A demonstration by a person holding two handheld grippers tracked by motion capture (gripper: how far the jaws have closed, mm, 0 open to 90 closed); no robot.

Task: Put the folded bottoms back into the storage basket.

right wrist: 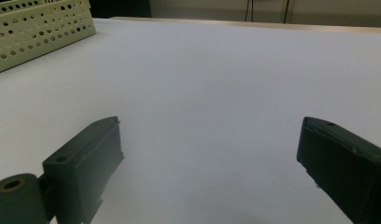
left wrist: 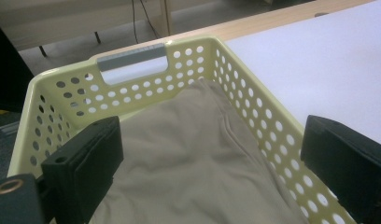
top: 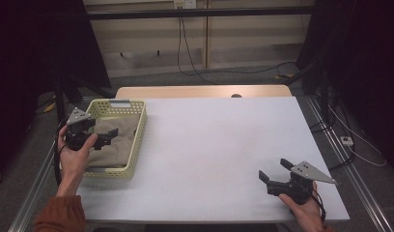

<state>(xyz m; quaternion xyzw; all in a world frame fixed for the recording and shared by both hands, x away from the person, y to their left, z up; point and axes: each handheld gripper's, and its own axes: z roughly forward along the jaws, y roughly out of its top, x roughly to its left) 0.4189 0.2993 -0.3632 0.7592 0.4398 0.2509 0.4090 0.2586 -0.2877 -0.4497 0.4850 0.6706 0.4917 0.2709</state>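
Your left gripper (top: 108,135) hangs over the near half of the basket (top: 139,131), its jaws spread wide and gripping nothing, just above the folded beige cloth (top: 115,128) that lies inside the basket. In the left gripper view the cloth (left wrist: 188,154) fills the basket's floor between the two jaws, and the basket's grey-handled far wall (left wrist: 132,58) stands beyond it. Your right gripper (top: 274,171) sits well apart from the basket, low over the bare white table (top: 219,140), jaws likewise wide apart and empty.

L gripper (top: 107,136) & R gripper (top: 274,170) both hand-held, jaws wide apart (nothing gripped).
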